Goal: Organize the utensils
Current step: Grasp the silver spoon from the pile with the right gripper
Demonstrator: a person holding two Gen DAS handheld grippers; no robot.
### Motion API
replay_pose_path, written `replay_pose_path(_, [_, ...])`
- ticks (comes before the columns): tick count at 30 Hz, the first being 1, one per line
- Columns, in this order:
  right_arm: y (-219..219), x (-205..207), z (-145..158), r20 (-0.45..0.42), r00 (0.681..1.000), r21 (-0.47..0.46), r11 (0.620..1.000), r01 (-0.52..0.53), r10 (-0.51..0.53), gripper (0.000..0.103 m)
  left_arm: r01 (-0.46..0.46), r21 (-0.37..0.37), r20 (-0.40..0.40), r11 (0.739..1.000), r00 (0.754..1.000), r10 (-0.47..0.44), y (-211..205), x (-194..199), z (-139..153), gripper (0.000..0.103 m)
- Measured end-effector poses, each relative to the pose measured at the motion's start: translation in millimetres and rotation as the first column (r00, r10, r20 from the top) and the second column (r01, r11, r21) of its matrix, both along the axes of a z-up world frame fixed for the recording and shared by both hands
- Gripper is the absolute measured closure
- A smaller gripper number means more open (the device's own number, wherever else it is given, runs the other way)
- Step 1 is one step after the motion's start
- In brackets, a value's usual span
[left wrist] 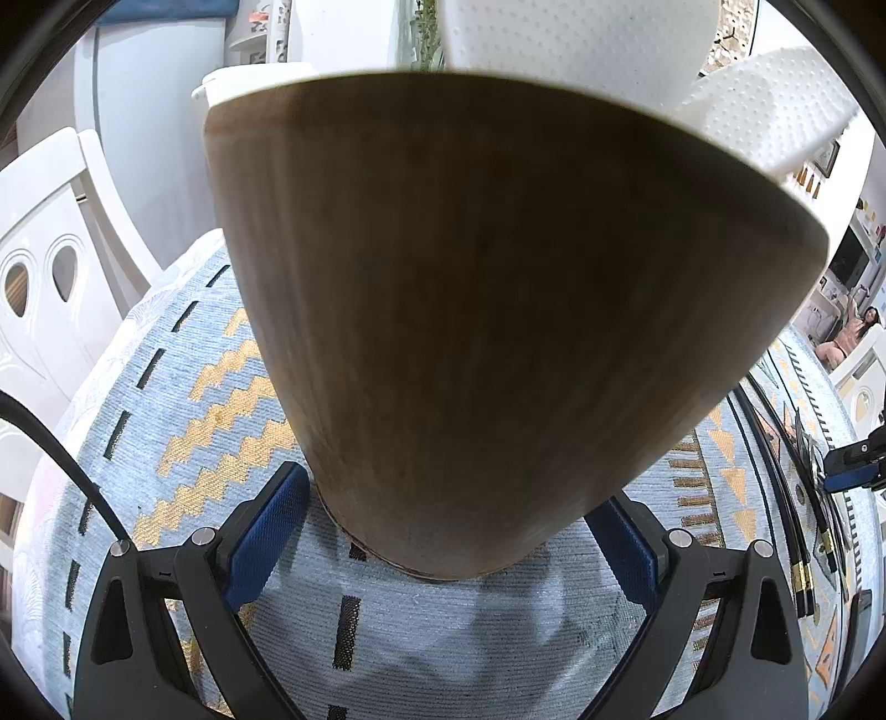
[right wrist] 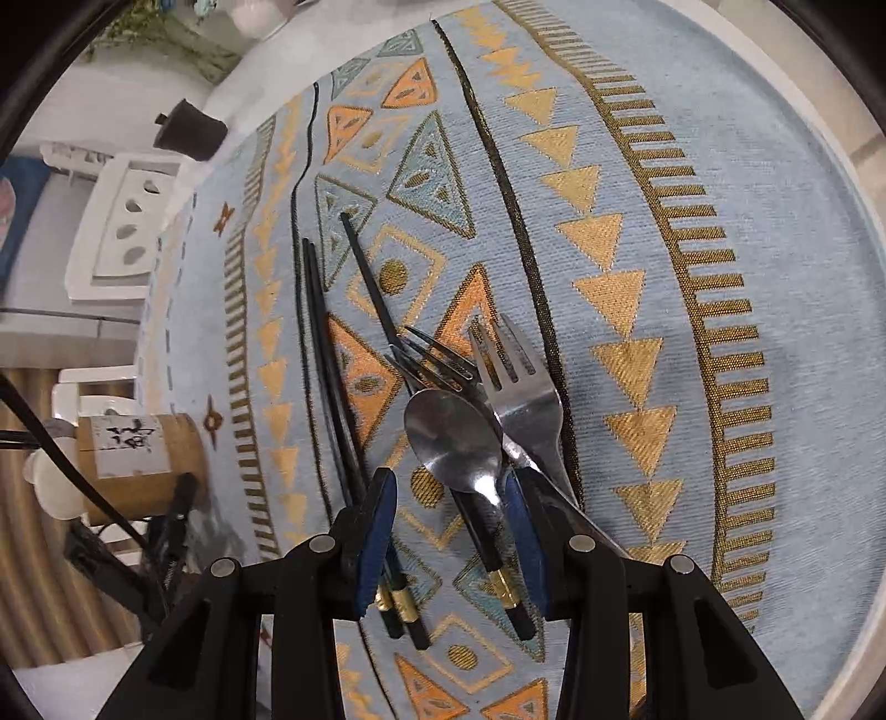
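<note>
A person's left gripper [left wrist: 448, 531] is clasping a tall brown wooden holder [left wrist: 487, 310] near its base, blue pads pressing either side, while it is standing upright on a pale blue patterned tablecloth [left wrist: 210, 387] with two white dimpled utensil heads [left wrist: 570, 50] poking out of its mouth. Across the table, the right gripper [right wrist: 451, 531] is hovering, jaws apart and gripping nothing, directly over a small heap of loose cutlery. A black-handled spoon [right wrist: 451, 437] is lying between the two blue pads, its bowl pointing away from the claw and its gold-banded handle running back under the jaws, so its long axis is sitting roughly in line with the fingers (the pads would be closing across the slim handle, not along it). Two forks [right wrist: 515, 387] are overlapping just beside the spoon's bowl, and black chopsticks [right wrist: 324, 343] are stretching away on the other side, one pair passing under the nearer pad. The right hand is plainly the closer one to this heap; the holder is standing well apart at the far edge of its view, so the next lift appears to be falling to the right claw.
</note>
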State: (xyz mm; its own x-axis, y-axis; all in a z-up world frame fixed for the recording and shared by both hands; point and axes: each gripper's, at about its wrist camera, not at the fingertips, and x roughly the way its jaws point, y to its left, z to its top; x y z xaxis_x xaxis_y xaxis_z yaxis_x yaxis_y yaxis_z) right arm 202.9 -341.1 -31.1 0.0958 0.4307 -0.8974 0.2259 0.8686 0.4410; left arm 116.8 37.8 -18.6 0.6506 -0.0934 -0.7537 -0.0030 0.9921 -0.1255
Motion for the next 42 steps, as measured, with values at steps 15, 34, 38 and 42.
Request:
replay_pose_path(15, [-21.5, -0.8, -17.5, -0.062, 0.995, 0.122, 0.988, 0.09, -0.083, 0.07, -0.001, 0.005, -0.005, 1.0, 1.0, 0.001, 0.4, 0.5, -0.7, 0.006])
replay_pose_path(34, [64.8, 10.2, -2.7, 0.005, 0.977, -0.443, 0.876, -0.189, 0.213, 0.087, -0.001, 0.007, -0.007, 1.0, 1.0, 0.001, -1.1, 0.6, -1.0, 0.006])
replay_pose_path(38, [70.5, 6.2, 6.9, 0.008, 0.978, -0.424, 0.887, -0.184, 0.207, 0.096, -0.001, 0.005, -0.006, 1.0, 1.0, 0.001, -0.2, -0.1, -0.7, 0.006])
replay_pose_path(42, [69.1, 4.9, 3.9, -0.021, 0.981, -0.36, 0.914, -0.189, 0.195, 0.097, -0.002, 0.003, -0.006, 1.0, 1.0, 0.002, -0.3, -0.2, -0.2, 0.006])
